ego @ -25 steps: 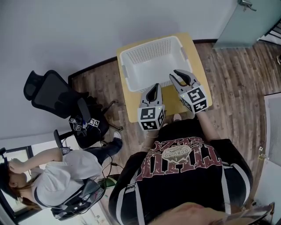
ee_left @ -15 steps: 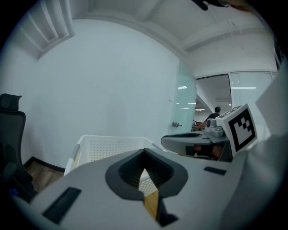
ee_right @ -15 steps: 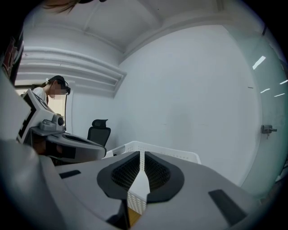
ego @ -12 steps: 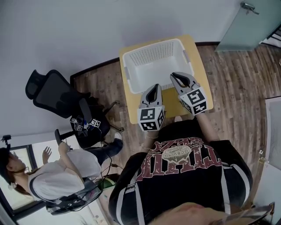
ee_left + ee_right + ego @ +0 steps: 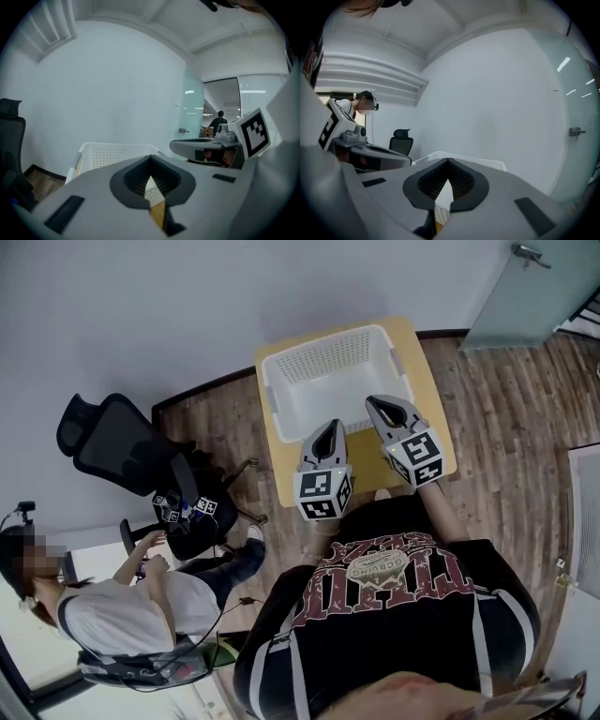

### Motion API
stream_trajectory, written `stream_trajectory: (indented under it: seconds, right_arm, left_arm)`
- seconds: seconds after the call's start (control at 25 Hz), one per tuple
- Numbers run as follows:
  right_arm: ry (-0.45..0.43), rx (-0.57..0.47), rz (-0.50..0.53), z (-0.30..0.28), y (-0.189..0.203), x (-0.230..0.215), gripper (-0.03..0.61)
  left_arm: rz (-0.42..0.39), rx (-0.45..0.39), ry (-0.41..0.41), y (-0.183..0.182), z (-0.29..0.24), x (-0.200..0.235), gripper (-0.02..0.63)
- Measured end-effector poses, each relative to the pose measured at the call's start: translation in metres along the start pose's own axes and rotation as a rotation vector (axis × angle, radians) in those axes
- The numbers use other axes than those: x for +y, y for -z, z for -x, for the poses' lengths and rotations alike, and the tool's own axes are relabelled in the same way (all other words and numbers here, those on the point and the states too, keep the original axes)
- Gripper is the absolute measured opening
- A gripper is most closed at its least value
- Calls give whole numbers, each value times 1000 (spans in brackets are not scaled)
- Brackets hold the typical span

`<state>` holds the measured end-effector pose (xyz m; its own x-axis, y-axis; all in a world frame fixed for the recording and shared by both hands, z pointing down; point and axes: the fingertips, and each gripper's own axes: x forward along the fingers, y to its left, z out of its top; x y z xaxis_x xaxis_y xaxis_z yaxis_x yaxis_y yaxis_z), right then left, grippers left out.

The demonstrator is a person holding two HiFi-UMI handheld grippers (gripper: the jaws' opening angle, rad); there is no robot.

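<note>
1. Neither tool had picked anything up. The left gripper [image 5: 329,426] had its jaws pressed together at the tips with nothing between them. The right gripper [image 5: 376,403] was closed on nothing in the same way.
2. Both hung above the near half of the counter [image 5: 429,381], the left one toward its left edge and the right one toward its right edge. Their tips pointed at the white basket [image 5: 323,351], at or just over its near rim. Whether either touched the rim could not be told.
3. Judged from this, the work looked to be at its very start: the basket was not gripped, and all of the handling was left to do.
4. The basket stood upright on the far part of the counter, filling most of it from the left edge to the right edge. It was a rectangular white plastic tub with perforated walls and a broad rolled rim, and nothing showed inside it.
</note>
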<state>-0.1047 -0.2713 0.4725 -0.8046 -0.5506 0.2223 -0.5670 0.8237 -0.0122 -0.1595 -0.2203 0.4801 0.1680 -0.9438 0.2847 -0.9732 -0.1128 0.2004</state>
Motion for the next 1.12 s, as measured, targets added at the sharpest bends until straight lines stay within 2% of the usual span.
stream_trajectory:
  seconds: [1.12]
  right_arm:
    - [-8,18,10,10,7,-4,15]
  left_arm:
    - [-8,-11,-7,0,1,-11,32]
